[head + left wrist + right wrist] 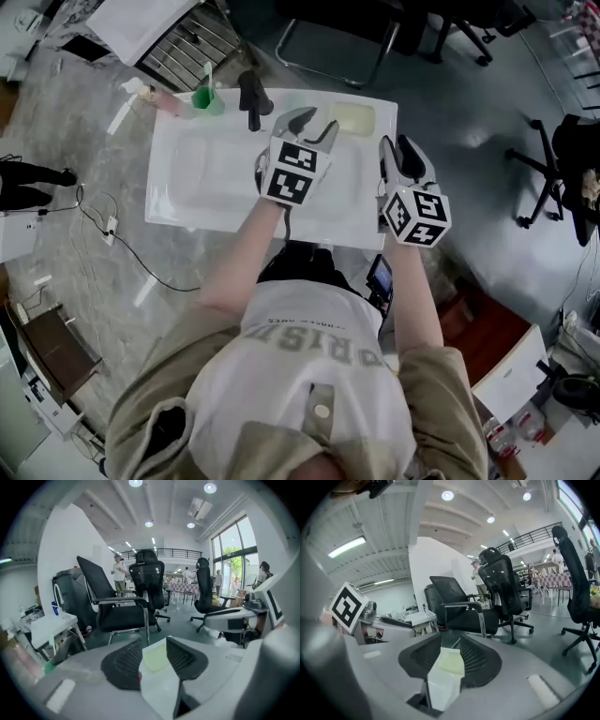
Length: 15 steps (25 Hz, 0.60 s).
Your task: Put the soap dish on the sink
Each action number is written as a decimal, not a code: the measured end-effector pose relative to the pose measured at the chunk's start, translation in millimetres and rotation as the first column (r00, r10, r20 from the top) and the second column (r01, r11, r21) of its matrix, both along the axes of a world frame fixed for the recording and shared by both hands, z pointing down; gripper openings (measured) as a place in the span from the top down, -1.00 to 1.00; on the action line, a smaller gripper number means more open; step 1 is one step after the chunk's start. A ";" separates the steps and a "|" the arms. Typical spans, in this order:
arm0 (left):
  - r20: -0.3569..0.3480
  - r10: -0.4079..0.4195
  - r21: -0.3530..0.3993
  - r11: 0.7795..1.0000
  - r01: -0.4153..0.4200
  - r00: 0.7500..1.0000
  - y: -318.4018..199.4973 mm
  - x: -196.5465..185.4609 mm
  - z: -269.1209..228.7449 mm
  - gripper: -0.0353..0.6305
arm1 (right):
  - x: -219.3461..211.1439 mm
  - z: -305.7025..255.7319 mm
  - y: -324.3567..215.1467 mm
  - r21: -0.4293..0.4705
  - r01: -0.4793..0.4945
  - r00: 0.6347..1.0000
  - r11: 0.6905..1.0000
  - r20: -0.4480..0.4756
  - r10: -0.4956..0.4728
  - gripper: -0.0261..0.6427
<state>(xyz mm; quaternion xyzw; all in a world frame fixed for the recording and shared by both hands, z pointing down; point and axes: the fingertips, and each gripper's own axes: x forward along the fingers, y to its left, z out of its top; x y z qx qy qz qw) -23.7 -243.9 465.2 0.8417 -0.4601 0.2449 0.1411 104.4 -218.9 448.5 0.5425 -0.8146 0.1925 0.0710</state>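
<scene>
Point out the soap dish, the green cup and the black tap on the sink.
soap dish (353, 118): head view, middle of its pale yellow-green top.
green cup (208, 101): head view, its side wall below the rim.
black tap (250, 97): head view, middle of its dark body.

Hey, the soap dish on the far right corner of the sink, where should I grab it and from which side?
Pinch the soap dish across its near long rim, one jaw inside and one outside, coming down from the near right. It lies flat, shallow and open-topped on the sink, and the faucet stands to its left. The right gripper, open, is probably handier.
</scene>
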 end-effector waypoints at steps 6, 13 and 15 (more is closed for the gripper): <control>-0.024 -0.039 0.153 0.987 0.042 0.999 34.9 -12.2 -50.1 0.56 | -3.4 -44.3 39.5 0.091 0.024 1.000 0.996 -0.016 -0.023 0.67; -0.018 -0.058 0.286 0.956 0.061 0.998 66.8 -19.9 -88.4 0.75 | -9.1 -78.0 67.9 0.177 0.032 0.998 0.984 -0.050 -0.023 0.79; -0.025 -0.064 0.309 0.949 0.069 0.998 74.3 -22.2 -95.1 0.79 | -10.4 -82.9 73.7 0.187 0.029 0.998 0.982 -0.052 -0.020 0.86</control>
